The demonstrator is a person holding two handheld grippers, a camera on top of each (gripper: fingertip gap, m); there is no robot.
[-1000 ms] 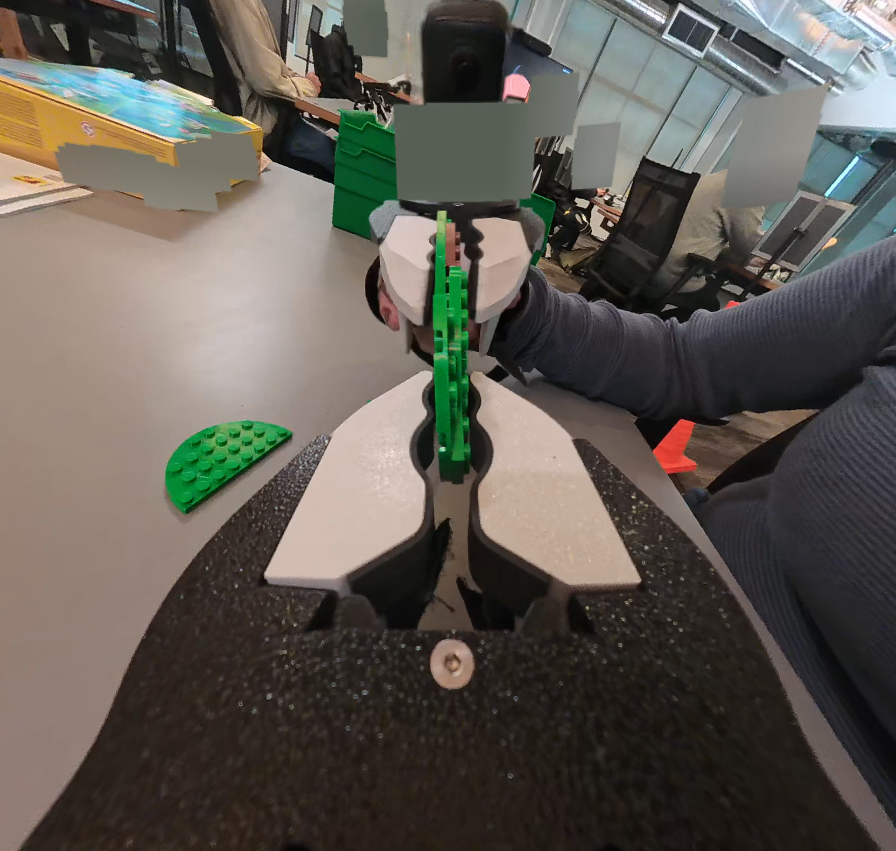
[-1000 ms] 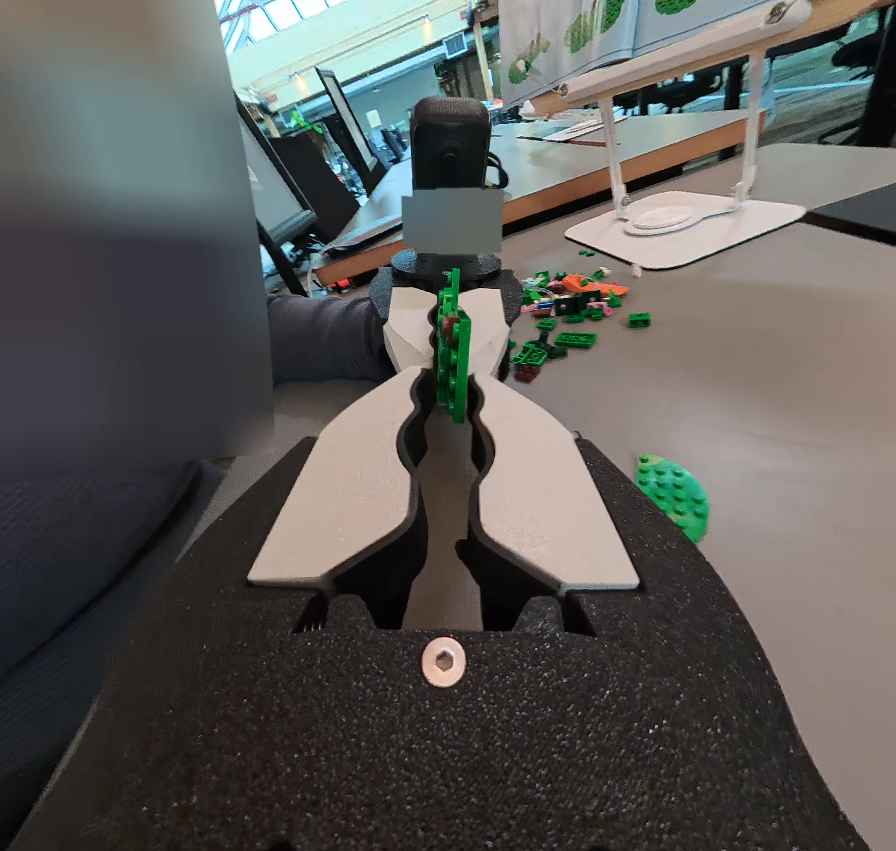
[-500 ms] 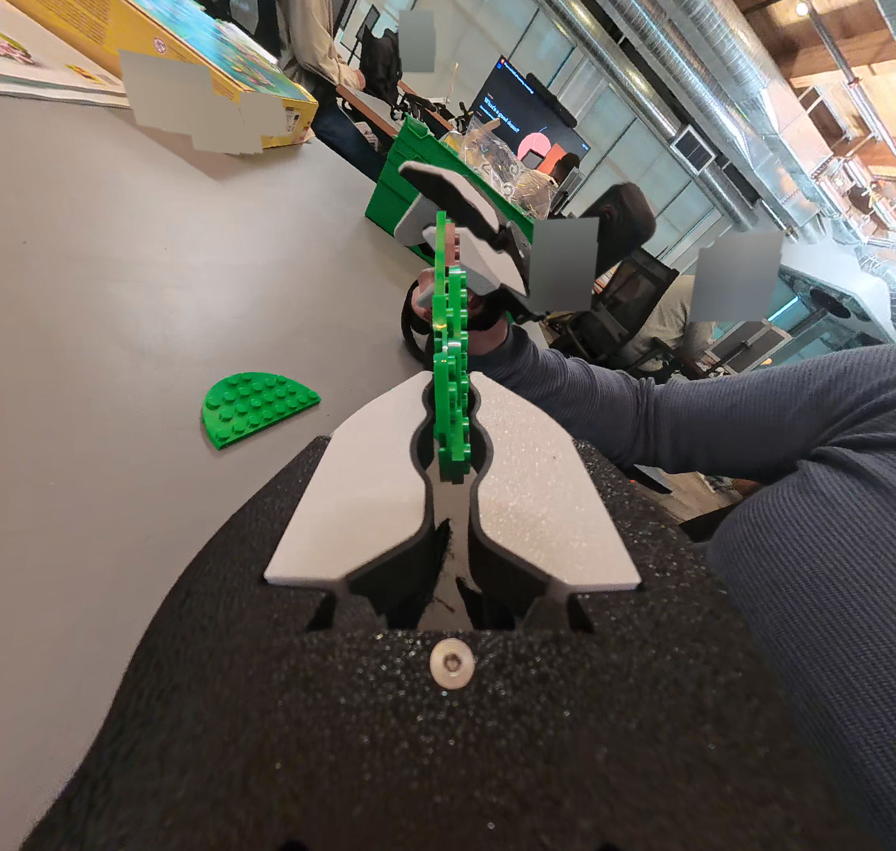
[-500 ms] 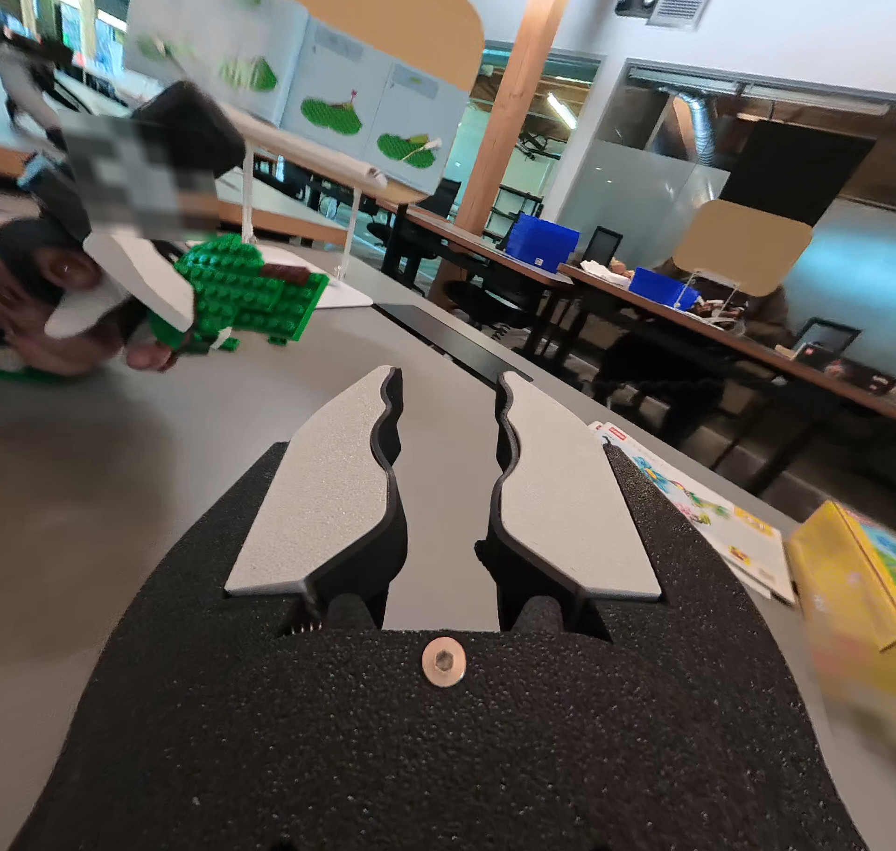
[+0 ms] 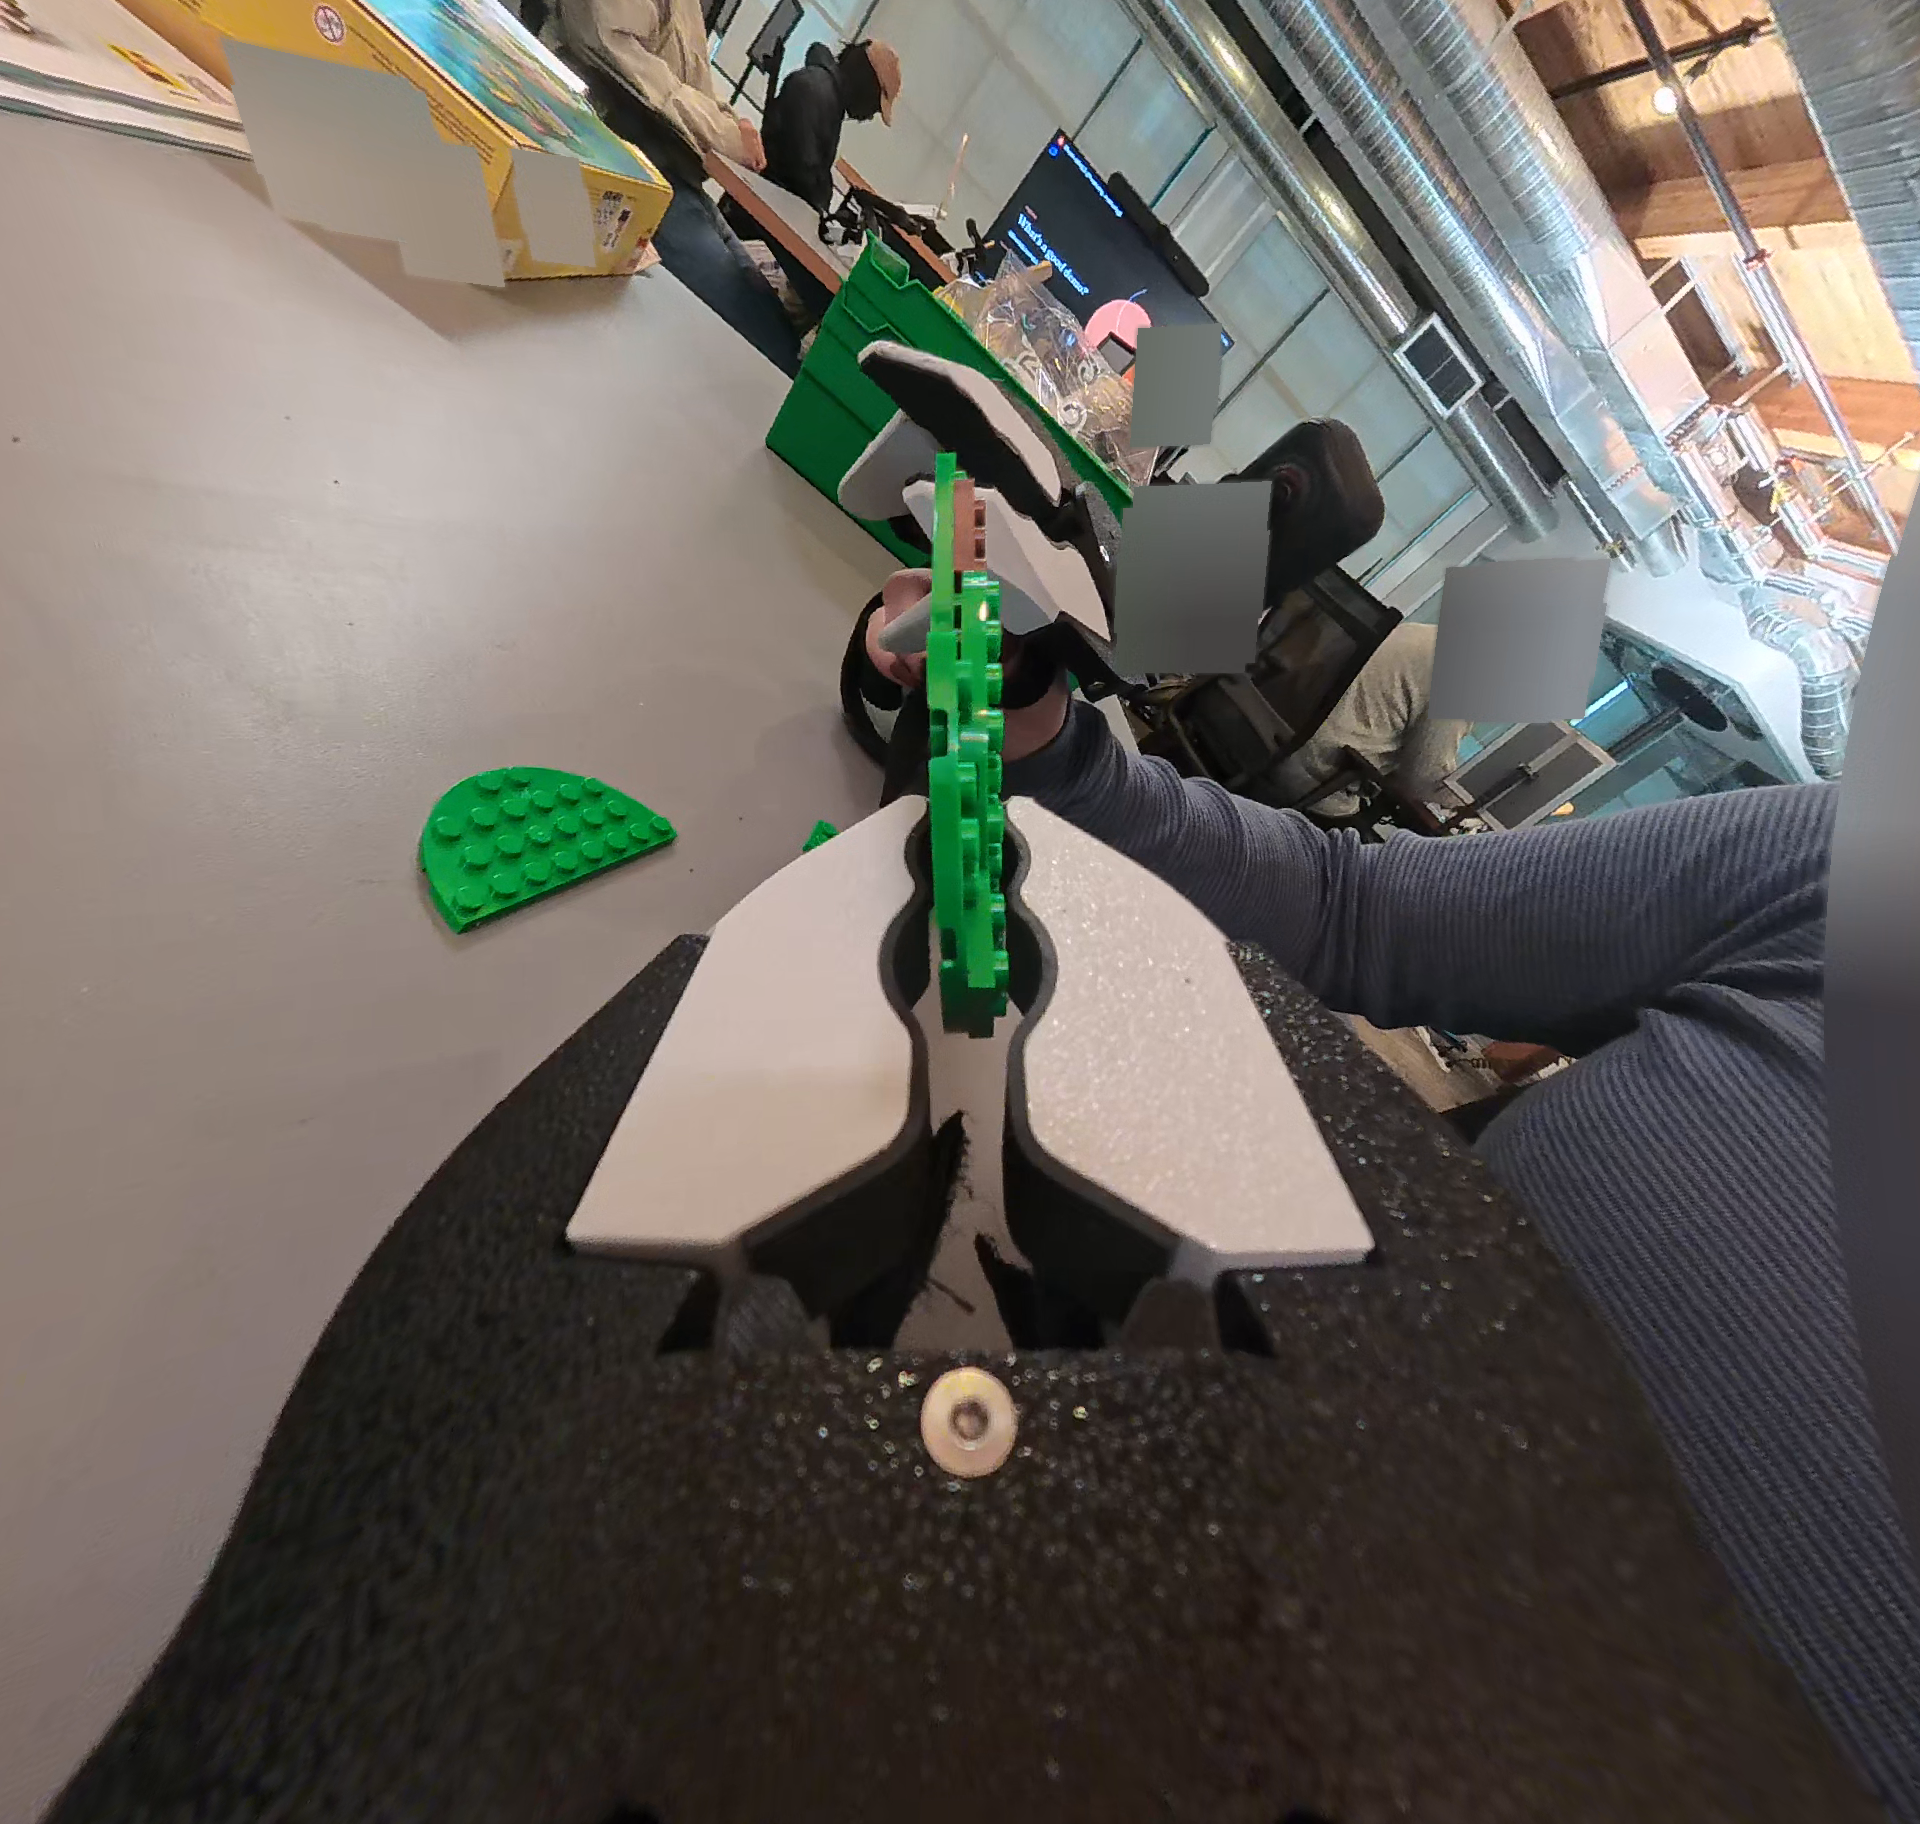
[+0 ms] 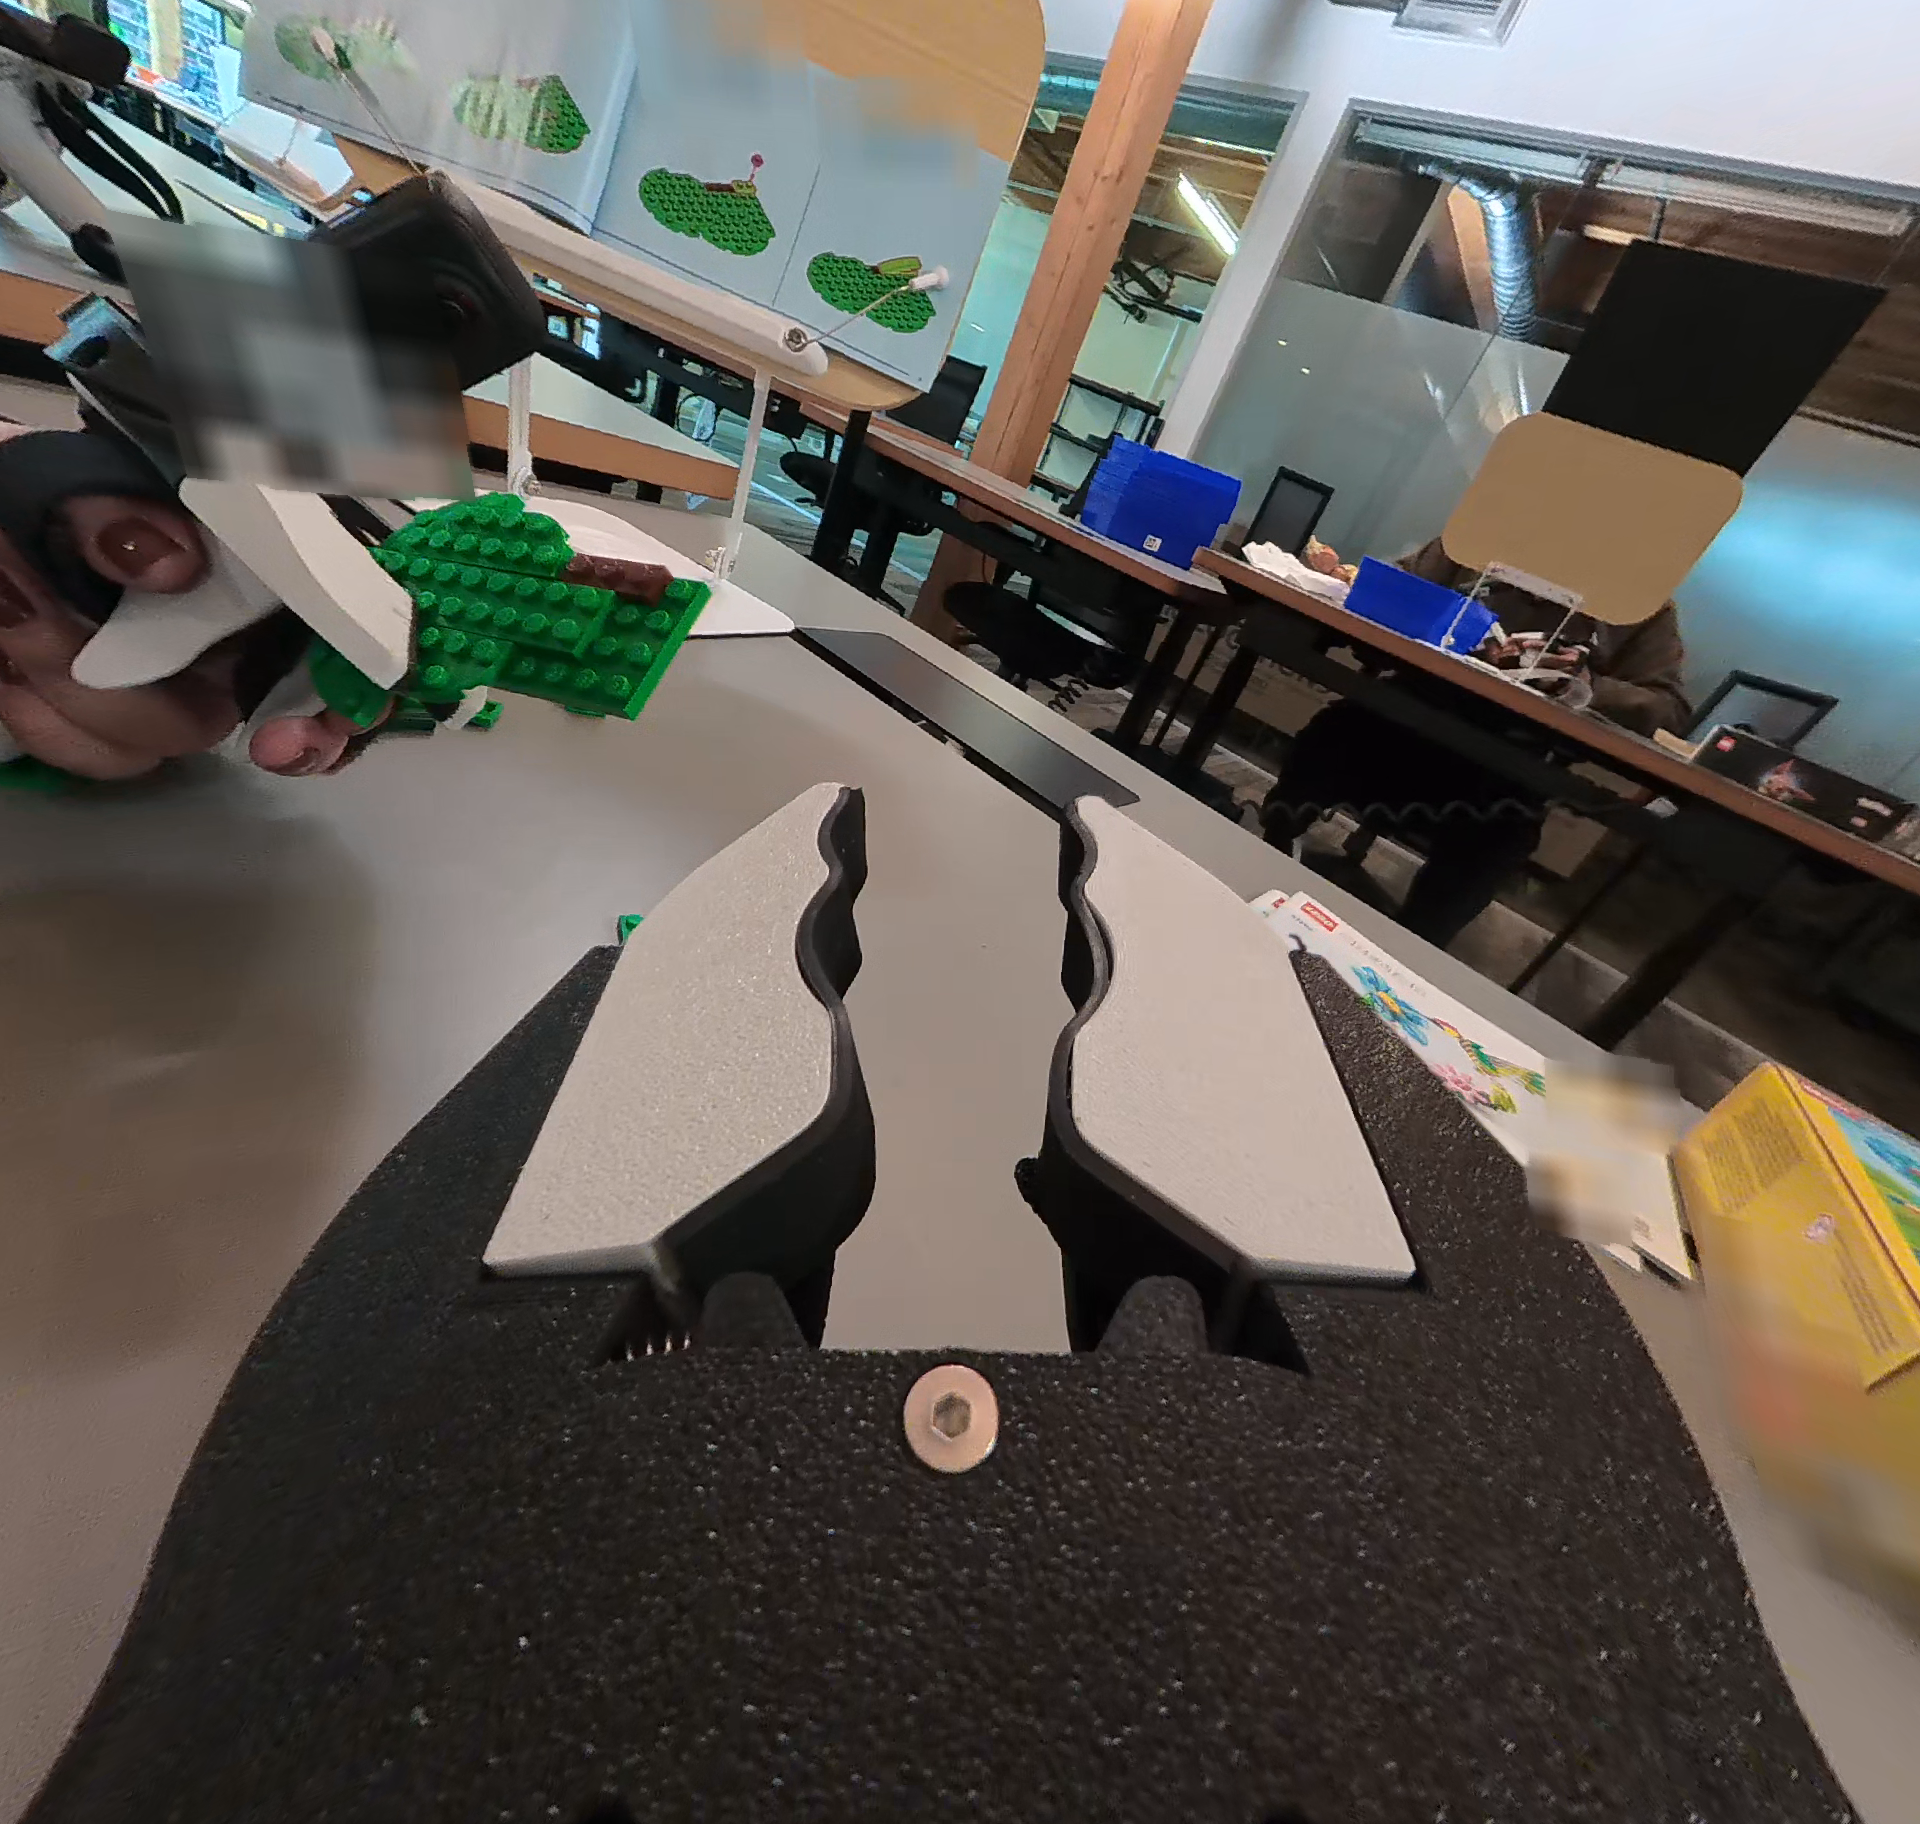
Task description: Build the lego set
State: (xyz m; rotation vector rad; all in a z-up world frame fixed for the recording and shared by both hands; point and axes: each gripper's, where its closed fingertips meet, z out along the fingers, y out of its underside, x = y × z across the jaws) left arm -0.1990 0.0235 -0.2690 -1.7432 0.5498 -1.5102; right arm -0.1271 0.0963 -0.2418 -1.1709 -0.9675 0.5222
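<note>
My left gripper (image 5: pixel 966 824) is shut on a green lego plate assembly (image 5: pixel 961 735), held edge-on above the grey table (image 5: pixel 312 579). A small brown piece (image 5: pixel 977 527) sits on its far end. In the right wrist view the assembly (image 6: pixel 530 600) shows flat-side on, sticking out of the left gripper (image 6: pixel 364 662) at the left. My right gripper (image 6: pixel 961 818) is open and empty, apart from the assembly and to its right. It also shows beyond the assembly in the left wrist view (image 5: pixel 1013 501). A loose green half-round plate (image 5: pixel 540 844) lies on the table to the left.
A yellow lego box (image 5: pixel 416 91) and a booklet (image 6: pixel 1403 995) lie at the table's far side. A green crate (image 5: pixel 862 372) stands past the table edge. An instruction sheet on a white stand (image 6: pixel 623 164) rises behind the left gripper. The person's sleeved arm (image 5: pixel 1455 901) crosses at right.
My right gripper has let go of the green assembly, opened and swung off to the side. My left gripper keeps its hold and has tilted.
</note>
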